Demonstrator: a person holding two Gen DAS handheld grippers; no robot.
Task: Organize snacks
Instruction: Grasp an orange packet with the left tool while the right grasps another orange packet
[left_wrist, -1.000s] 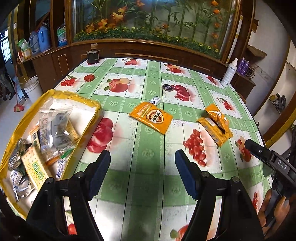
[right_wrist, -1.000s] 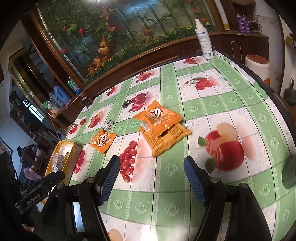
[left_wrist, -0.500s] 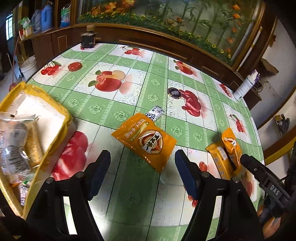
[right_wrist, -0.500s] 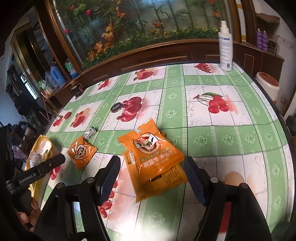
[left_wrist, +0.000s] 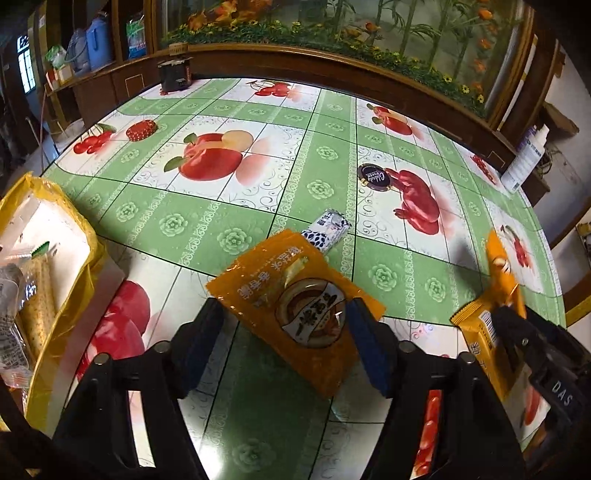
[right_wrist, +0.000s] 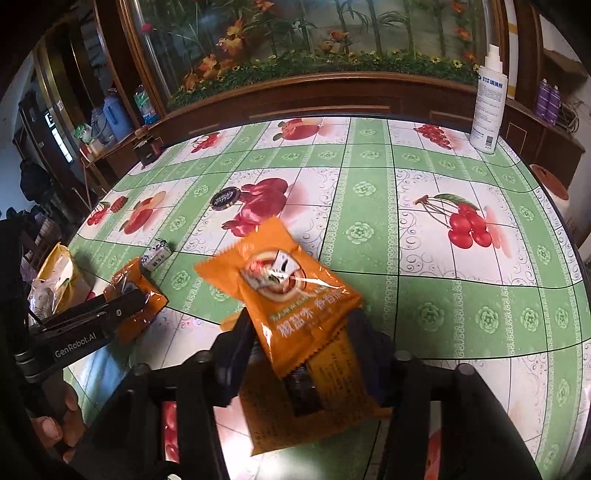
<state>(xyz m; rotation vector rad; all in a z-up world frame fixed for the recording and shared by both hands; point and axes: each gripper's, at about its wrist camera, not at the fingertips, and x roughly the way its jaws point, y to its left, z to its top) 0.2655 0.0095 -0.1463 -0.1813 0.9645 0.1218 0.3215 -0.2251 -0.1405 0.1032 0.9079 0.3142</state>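
Two grippers in view, both spread wide, neither clamped on anything. L gripper (left_wrist: 286, 339): fingers either side of an orange snack pouch (left_wrist: 295, 306) lying flat on the table (left_wrist: 321, 173); pads sit at the pouch's edges, contact not confirmable. R gripper (right_wrist: 301, 354): fingers straddle a stack of two orange packets, top packet (right_wrist: 284, 291) lying across a lower orange packet (right_wrist: 332, 398); pads near the sides, whether touching cannot tell.

L wrist view, near to far: yellow tray (left_wrist: 79, 280) at left edge w/ several wrapped snacks inside; small blue-white wrapped snack (left_wrist: 327, 229) just beyond the pouch, touching or nearly touching its far corner; dark round disc (left_wrist: 373, 176) further out on the fruit-print cloth; dark box (left_wrist: 174, 75) at the far table edge; white spray bottle (left_wrist: 524, 162) far right.

R wrist view: person's hand (right_wrist: 55, 421) on L gripper handle at lower left, L gripper over the pouch (right_wrist: 138, 295); same small wrapped snack (right_wrist: 157, 254) beyond it; disc (right_wrist: 223, 198) mid-table; spray bottle (right_wrist: 487, 96) upright at far right edge.
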